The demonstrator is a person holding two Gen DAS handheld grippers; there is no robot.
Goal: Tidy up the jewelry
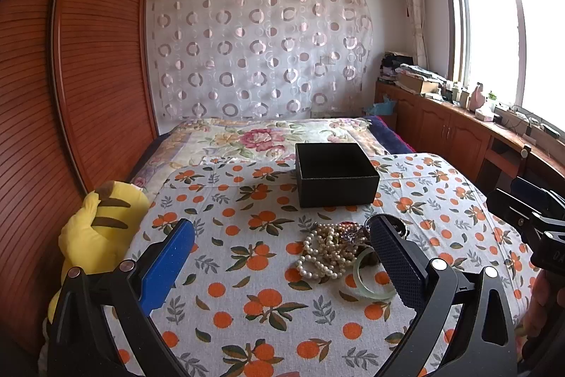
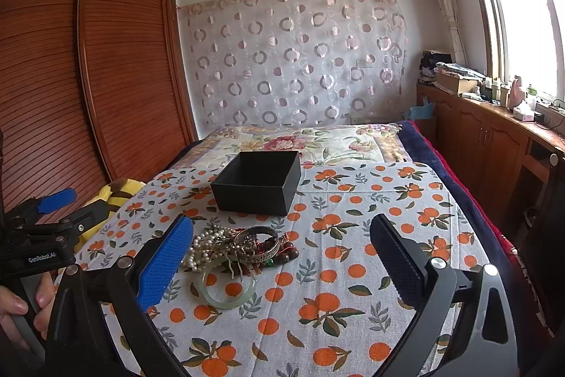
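A bed fills the scene, its near part covered by an orange-print cloth [image 1: 268, 288], with a floral bedspread [image 1: 254, 136] beyond it and a slatted wooden wardrobe [image 1: 95, 59] along the left. At the cloth's left edge lies a yellow plush toy [image 1: 95, 232].

On the far middle of the cloth sits an open black box [image 1: 335, 174] — nothing shows inside it from either view. Just nearer than the box lies the jewelry pile [image 2: 240, 249]: a pearl necklace [image 1: 325, 249] bunched on its left side, a silver bangle [image 2: 257, 244] resting on top, dark red beads [image 2: 287, 253] at its right, and a pale green jade bangle [image 2: 227, 287] flat at the near edge, touching the heap.

The left gripper [image 1: 282, 264] hangs above the cloth with its fingers spread wide, holding nothing, the pile just inside its right finger. The right gripper [image 2: 282, 264] is likewise wide apart and empty — the pile lies beside its left finger.
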